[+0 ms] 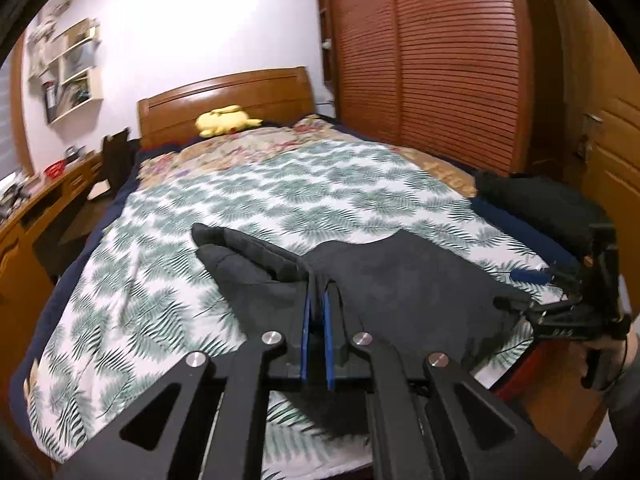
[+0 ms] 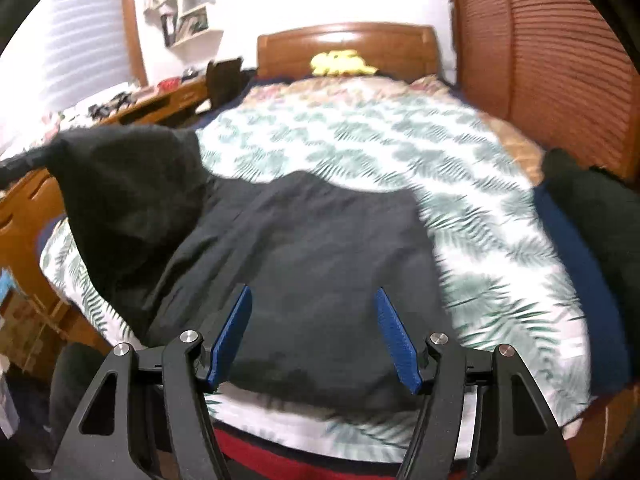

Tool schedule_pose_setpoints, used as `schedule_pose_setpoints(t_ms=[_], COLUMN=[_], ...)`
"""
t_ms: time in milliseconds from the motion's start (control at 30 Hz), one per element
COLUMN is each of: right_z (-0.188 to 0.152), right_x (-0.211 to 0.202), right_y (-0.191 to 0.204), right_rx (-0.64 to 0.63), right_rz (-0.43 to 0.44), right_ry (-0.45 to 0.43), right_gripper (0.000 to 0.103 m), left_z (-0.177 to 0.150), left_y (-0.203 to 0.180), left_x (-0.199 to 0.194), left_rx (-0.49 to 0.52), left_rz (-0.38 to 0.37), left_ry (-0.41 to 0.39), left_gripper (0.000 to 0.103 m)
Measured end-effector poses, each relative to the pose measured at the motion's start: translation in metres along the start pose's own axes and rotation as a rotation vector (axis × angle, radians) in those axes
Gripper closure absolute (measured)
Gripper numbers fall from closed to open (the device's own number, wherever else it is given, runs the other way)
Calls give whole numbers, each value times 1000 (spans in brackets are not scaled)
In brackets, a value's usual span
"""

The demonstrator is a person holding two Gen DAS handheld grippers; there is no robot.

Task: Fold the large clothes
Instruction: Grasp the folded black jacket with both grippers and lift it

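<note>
Pinching a raised fold of the dark garment on the near bed, the left gripper may lose it; the right gripper hangs open, empty.

garment: matt dark cloth | bedspread: soft printed cloth | headboard: glossy wood

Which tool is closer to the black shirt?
Left. The left tool is shut on a fold of the black shirt. The right tool hangs open just above it, holding nothing.
</note>
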State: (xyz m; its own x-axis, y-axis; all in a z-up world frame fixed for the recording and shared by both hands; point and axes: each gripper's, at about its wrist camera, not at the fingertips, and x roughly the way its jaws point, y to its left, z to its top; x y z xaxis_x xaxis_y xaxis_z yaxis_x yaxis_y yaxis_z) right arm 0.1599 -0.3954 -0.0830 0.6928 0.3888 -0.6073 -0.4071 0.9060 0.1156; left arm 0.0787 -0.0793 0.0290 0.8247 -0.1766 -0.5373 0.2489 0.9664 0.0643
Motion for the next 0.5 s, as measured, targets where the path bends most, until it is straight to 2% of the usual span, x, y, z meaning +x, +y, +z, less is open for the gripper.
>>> schedule_pose_setpoints(t_ms=[267, 500], right_z=[-4, -23], right_x=[-43, -59], right_y=[-51, -86], right_rx=[56, 119], right_rz=[-73, -100], right_ry=[-69, -68], right_gripper=[37, 37], left_z=[36, 36], left_y=[-81, -156], left_x=[55, 104], left_rx=[82, 145], left_rz=[-124, -221], left_ry=[43, 123], left_gripper=[100, 101])
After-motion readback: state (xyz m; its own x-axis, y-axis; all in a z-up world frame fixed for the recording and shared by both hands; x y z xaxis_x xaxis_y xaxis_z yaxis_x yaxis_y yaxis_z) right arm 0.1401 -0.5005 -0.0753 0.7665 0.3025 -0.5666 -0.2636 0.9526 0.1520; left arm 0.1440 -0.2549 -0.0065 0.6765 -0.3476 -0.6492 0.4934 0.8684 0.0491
